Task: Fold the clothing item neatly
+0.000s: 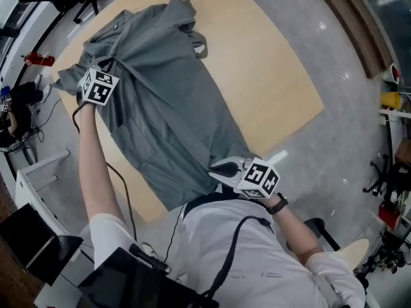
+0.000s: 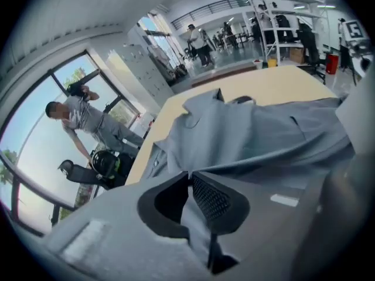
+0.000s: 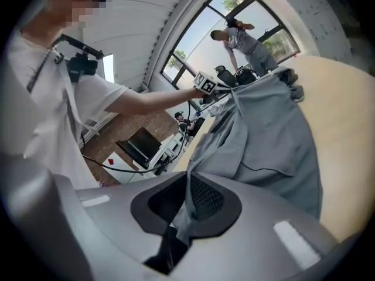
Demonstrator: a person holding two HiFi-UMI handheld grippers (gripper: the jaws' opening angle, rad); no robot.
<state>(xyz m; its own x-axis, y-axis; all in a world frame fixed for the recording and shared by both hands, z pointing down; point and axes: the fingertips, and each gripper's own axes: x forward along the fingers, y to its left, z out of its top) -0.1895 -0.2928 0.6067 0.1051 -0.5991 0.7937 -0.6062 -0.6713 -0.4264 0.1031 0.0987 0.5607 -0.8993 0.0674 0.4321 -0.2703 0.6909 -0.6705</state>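
Right gripper (image 3: 188, 180) and left gripper (image 2: 190, 177) pinch shirt (image 1: 167, 108) on tabletop (image 1: 270, 76).

The grey shirt (image 1: 168, 101) lies lengthwise on the tan tabletop (image 1: 276, 88). It is wrinkled, with one long side folded over the body. The near hem corner and far shoulder edge are lifted.

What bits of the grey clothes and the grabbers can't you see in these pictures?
- Head view: the table under the grey garment, covered by cloth.
- Head view: how the left hand-held gripper pinches, hidden by its marker cube.
- Right gripper view: the garment's near edge, behind the right hand-held gripper body.
- Left gripper view: the garment's right end, cut off by the edge.
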